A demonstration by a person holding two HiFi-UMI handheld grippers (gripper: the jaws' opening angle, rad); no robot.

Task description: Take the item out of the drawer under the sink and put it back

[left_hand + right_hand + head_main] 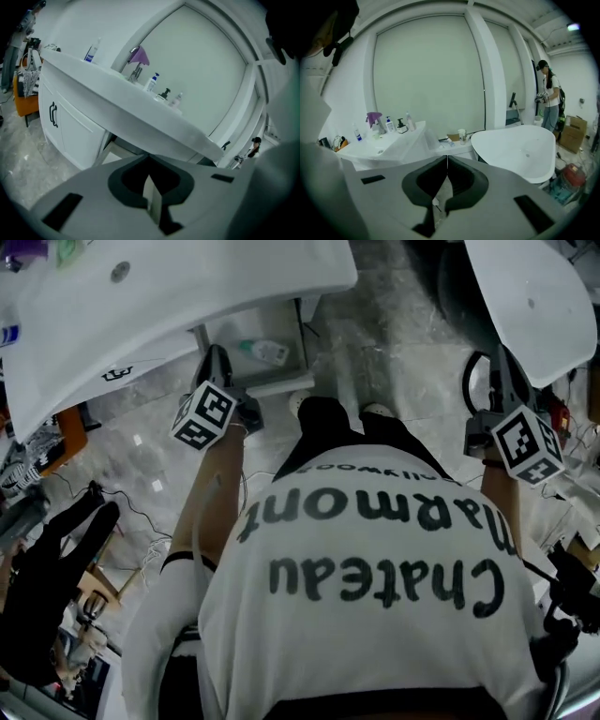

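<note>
Tools: left tool and right tool both pressed together, empty | Item: bottle in open drawer, just ahead of left tool | Risk: unopened jaws likely shove bottle; sink edge above may snag.

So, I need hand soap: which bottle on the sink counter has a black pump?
The short bottle, between the blue-pump bottle and the pale bottle.

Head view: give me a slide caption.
Left gripper near the open drawer under the sink, bottle inside; right gripper beside the bathtub.
</note>
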